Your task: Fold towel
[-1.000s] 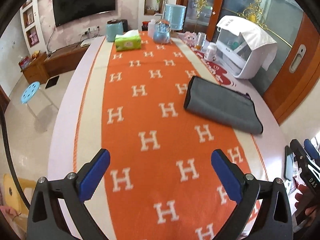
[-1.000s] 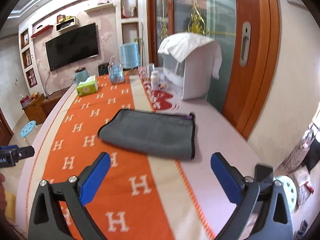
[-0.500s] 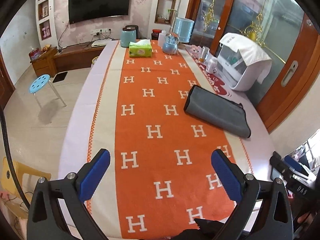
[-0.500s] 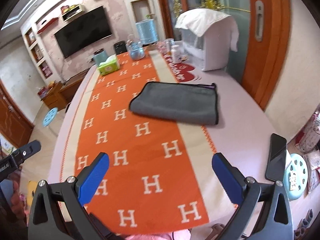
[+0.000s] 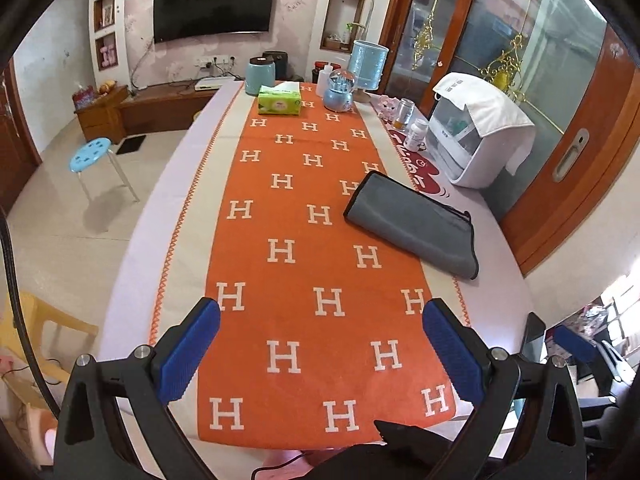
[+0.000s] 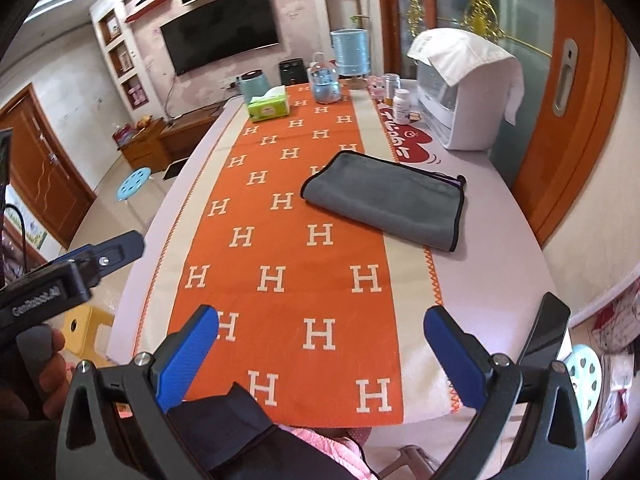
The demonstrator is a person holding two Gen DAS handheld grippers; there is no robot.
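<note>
A grey towel [image 5: 416, 224] with black edging lies folded flat on the right side of the table, half on the orange runner [image 5: 312, 264]; it also shows in the right wrist view [image 6: 388, 200]. My left gripper [image 5: 320, 344] is open and empty, held above the table's near edge, well short of the towel. My right gripper [image 6: 320, 352] is open and empty, also over the near edge. The left gripper's body [image 6: 68, 276] shows at the left of the right wrist view.
A dark phone [image 6: 548, 332] lies at the table's near right corner. A white appliance [image 5: 476, 140] under a white cloth stands at the right edge. A green tissue box [image 5: 279, 100], jars and bottles stand at the far end. A blue stool [image 5: 90, 154] stands on the floor at left.
Both grippers have pulled back and up from the table, away from the towel. The towel has not moved. Both stay open.
</note>
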